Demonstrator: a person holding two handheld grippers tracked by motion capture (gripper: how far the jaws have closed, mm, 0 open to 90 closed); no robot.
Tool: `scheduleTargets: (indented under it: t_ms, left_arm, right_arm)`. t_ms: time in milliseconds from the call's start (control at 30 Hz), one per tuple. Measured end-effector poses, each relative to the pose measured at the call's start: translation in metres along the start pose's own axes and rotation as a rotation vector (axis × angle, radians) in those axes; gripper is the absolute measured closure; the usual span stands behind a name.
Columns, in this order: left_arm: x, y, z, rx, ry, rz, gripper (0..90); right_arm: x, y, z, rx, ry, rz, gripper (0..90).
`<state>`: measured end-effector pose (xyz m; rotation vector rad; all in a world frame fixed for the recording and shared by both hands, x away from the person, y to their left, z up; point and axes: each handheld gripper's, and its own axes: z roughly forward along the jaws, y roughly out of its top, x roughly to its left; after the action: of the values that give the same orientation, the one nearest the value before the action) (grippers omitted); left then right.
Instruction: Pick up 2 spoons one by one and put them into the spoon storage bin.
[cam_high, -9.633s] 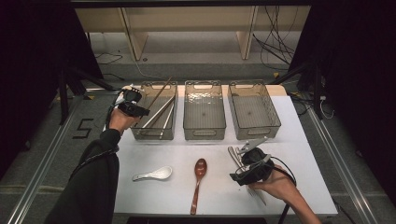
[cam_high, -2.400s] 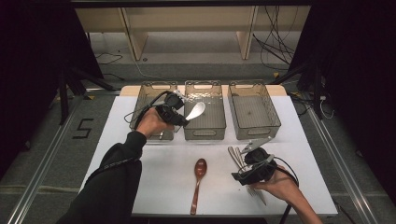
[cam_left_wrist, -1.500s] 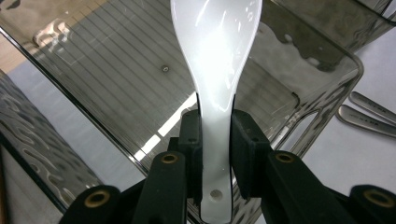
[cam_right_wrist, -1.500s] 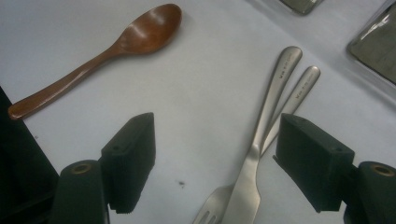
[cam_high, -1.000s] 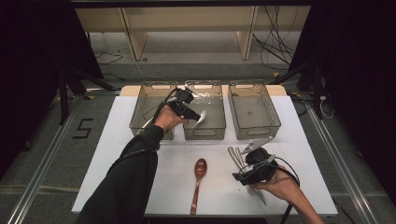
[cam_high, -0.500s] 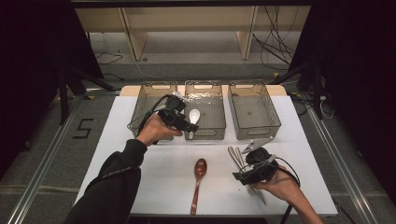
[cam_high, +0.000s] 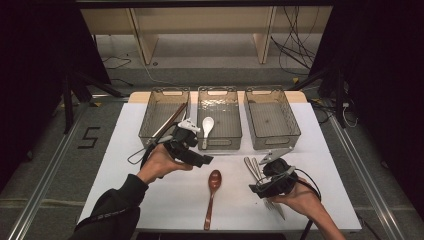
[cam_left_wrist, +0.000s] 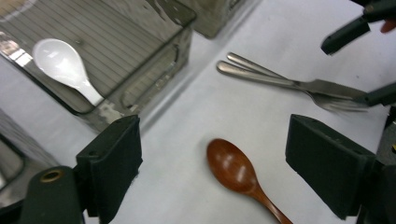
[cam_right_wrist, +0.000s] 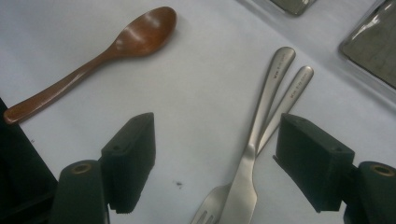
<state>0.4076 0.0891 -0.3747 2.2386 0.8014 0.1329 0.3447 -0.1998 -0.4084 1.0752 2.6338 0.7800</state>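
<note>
Left gripper (cam_high: 200, 159) stands with its jaws wide apart and nothing between them; they have just been opening, and the white spoon (cam_high: 206, 127) now lies in the middle bin (cam_high: 219, 142), bowl toward the far end and handle toward the near wall. That drop looks finished, so the step in hand seems to be the turn toward the next piece of cutlery on the bench (cam_high: 150, 200). In the left gripper view the wooden spoon (cam_left_wrist: 236, 173) lies on the white surface between and just beyond the two black pads, its bowl nearer the bin and its handle running off toward the lower edge. From above, the same wooden spoon (cam_high: 212, 194) sits just below and to the right of that gripper, apart from it. A pickup would likely call for lowering the jaws astride the handle and closing on it without pushing it along the bench. Right gripper (cam_high: 264, 186) hovers near the front right, jaws also apart and empty, with the two metal forks (cam_right_wrist: 261, 140) lying side by side between its pads, handles pointing toward the bins.
</note>
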Motion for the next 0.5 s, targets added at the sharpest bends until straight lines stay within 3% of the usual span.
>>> scheduleTargets:
  t_ms: [233,333,500]
  left_arm:
    - [-0.022,-0.018,0.012,0.034,-0.038,0.025,15.7]
    - [-0.030,-0.023,0.017,0.063,-0.036,0.051,15.2]
    - [-0.041,-0.033,0.022,0.069,-0.050,0.068,15.1]
  right_arm:
    - [0.000,-0.001,-0.001,-0.005,0.001,-0.001,29.3]
    - [0.001,-0.001,-0.001,-0.005,0.001,-0.001,29.2]
    - [0.000,-0.001,-0.001,-0.003,0.004,0.005,29.2]
